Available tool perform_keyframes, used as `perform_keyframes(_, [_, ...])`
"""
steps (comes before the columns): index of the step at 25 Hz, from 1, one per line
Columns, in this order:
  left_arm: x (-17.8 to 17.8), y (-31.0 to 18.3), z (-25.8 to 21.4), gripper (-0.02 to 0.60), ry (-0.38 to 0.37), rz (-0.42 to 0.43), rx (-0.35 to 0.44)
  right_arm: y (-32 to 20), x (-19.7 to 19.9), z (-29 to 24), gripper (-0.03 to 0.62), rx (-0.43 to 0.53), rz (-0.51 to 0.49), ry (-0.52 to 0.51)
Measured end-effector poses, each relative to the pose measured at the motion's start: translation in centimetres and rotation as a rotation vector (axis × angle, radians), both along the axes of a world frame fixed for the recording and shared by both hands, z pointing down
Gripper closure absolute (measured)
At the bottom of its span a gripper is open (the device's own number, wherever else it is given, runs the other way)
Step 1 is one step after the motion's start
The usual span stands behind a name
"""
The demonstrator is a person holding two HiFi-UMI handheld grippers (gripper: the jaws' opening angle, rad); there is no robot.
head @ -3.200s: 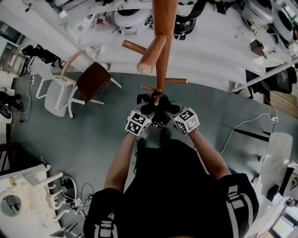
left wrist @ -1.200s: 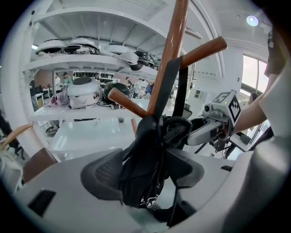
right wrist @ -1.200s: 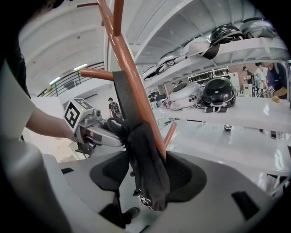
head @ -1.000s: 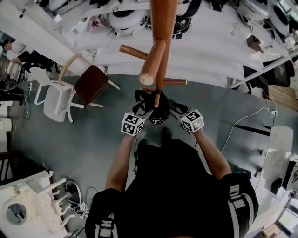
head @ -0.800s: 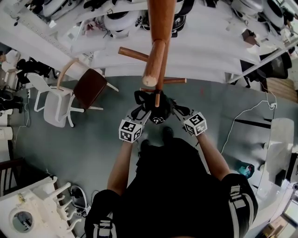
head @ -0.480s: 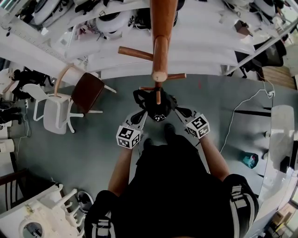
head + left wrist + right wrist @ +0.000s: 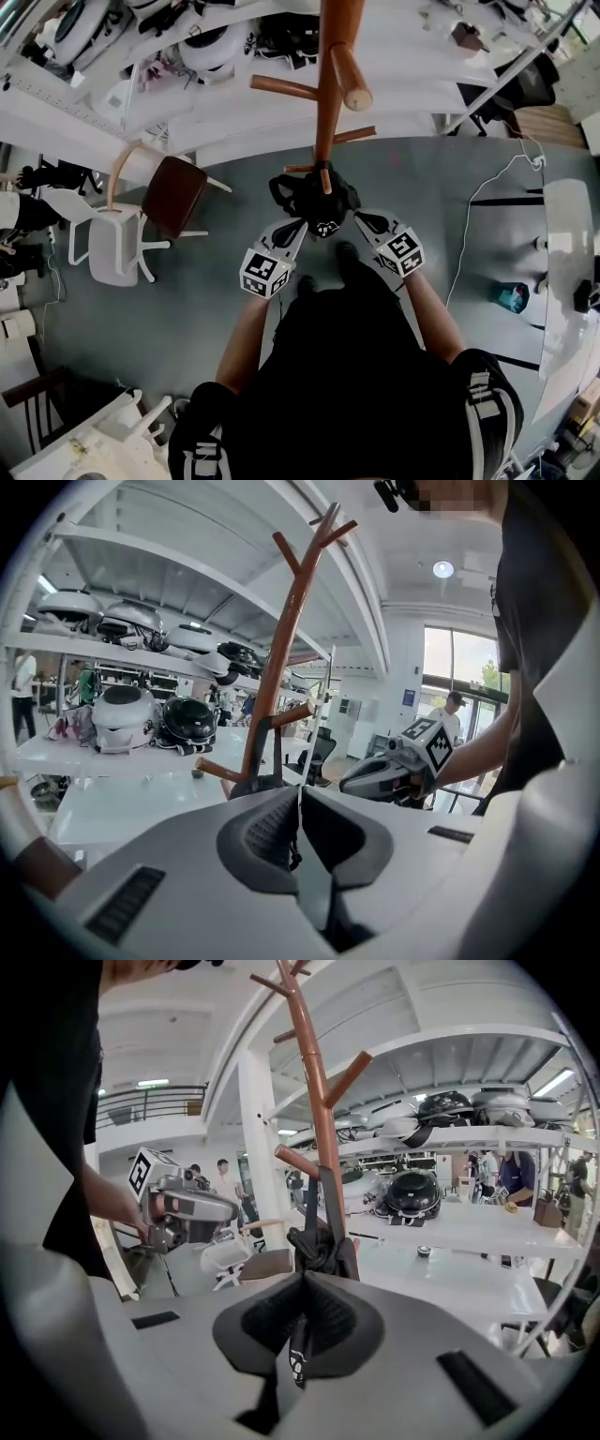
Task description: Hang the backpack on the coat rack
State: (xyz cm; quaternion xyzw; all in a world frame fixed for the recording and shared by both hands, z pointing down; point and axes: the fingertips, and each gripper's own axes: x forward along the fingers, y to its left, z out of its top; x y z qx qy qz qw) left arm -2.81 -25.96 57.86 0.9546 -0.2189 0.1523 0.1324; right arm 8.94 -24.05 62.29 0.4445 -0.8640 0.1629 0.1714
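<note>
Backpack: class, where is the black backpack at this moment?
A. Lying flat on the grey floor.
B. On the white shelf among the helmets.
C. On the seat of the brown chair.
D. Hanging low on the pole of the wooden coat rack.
D: the backpack hangs against the pole of the coat rack, caught on a low peg, as the head view and the right gripper view both show.

- Bright, even indoor light; shadows on the floor (image 7: 187, 281) are soft and faint.
- Ceiling lamp (image 7: 442, 569) and daylit windows (image 7: 464, 667) glare in my left gripper view.
- Gripper views bend strongly, corners black.
</note>
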Motion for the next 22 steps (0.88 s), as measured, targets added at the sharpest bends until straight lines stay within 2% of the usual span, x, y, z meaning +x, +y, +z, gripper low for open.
perform_keyframes(6, [-2.0, 1.7, 0.1, 0.551, -0.001, 0.03, 0.0, 1.9, -2.0, -1.3, 0.579, 0.024, 0.028, 0.009])
perform_keyframes(22, [-8.6, 8.9, 1.2, 0.551, -0.018, 0.102, 0.017, 10.0, -8.0, -0.6, 0.579, 0.048, 0.125, 0.024])
